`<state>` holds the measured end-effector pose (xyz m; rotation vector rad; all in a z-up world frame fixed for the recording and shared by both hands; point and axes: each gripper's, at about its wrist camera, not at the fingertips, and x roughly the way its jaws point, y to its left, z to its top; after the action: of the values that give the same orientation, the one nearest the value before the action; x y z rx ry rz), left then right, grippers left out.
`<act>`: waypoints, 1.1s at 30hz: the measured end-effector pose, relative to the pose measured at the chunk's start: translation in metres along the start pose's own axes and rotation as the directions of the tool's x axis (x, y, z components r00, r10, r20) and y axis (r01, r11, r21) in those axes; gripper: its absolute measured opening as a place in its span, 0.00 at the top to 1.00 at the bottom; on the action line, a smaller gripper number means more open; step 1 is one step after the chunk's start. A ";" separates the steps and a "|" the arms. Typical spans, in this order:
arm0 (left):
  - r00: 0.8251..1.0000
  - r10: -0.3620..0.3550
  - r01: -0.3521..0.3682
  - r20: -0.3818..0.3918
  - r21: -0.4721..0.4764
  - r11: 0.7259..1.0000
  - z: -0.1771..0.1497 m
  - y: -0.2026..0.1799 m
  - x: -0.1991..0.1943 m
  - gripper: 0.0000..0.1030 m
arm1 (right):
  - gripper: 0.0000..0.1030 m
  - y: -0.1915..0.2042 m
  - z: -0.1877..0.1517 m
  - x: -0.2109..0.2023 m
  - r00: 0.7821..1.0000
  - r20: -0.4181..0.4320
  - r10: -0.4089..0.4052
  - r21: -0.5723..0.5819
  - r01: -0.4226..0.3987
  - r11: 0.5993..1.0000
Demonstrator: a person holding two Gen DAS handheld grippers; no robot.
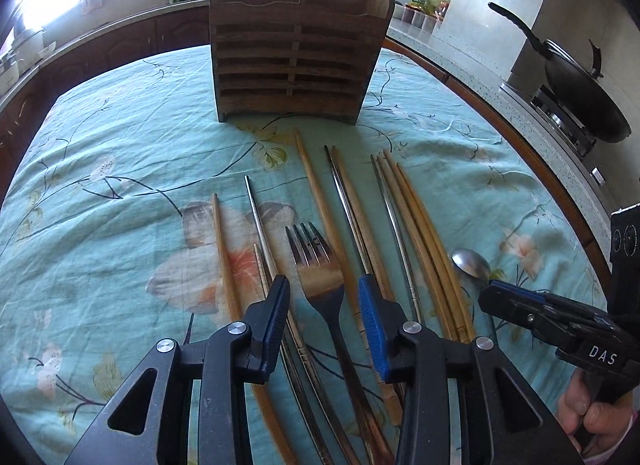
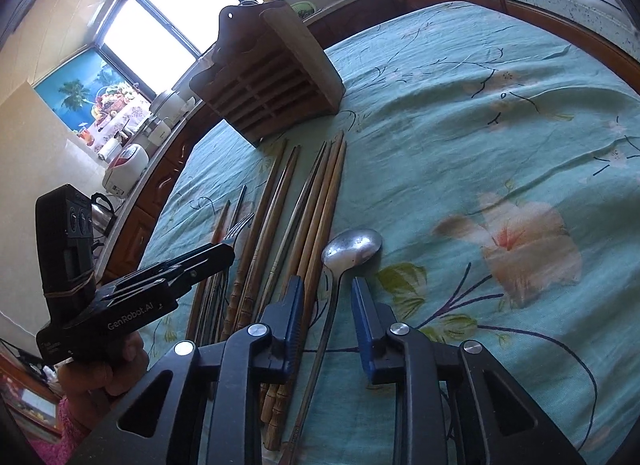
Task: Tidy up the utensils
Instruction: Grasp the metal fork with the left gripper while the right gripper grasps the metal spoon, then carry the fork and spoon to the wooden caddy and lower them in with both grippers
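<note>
One fork [image 1: 316,265] lies between my left gripper's [image 1: 324,297] open jaws, one spoon [image 2: 352,245] between my right gripper's [image 2: 326,297] open jaws. One wooden rack [image 1: 296,53] stands far on the tabletop [image 1: 120,145].

Glossy metal fork [image 1: 316,261], dull metal spoon [image 2: 352,245], matt wooden rack [image 1: 296,61].

Home kitchen: wok [image 1: 580,93] on gas stove [image 1: 560,121], countertop rice cooker [image 2: 126,167].

"DAS" marks the right claw [image 1: 516,301]; "GenRobot.AI" the left claw [image 2: 216,261].
</note>
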<state>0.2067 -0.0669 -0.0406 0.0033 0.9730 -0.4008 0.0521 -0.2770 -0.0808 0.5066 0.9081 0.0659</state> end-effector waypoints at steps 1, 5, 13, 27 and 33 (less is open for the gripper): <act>1.000 -0.001 0.001 0.001 0.003 1.000 0.001 0.000 0.002 0.66 | 0.77 -0.001 0.001 0.000 1.000 0.000 0.012 0.009 -0.012 1.000; 0.998 -0.057 0.056 -0.024 -0.018 0.998 0.006 0.005 0.009 0.77 | 0.95 -0.010 0.003 0.004 0.999 -0.012 0.045 0.053 -0.044 0.998; 0.991 -0.128 0.128 -0.028 -0.011 0.992 0.007 0.005 0.015 0.98 | 0.98 -0.011 0.003 -0.013 0.997 0.026 0.071 0.066 -0.073 0.995; 0.961 -0.177 0.201 0.211 -0.098 0.975 -0.008 0.030 -0.074 0.99 | 0.98 0.024 0.028 -0.065 0.982 0.182 0.054 -0.050 -0.045 0.998; 0.937 -0.164 0.205 0.309 -0.106 0.973 -0.014 0.043 -0.116 0.99 | 0.98 0.040 0.041 -0.080 0.966 0.256 0.039 -0.109 -0.012 0.994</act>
<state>0.1525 0.0135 0.0371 -0.2690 0.7010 -0.4916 0.0402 -0.2796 0.0169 0.4158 0.6391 0.0699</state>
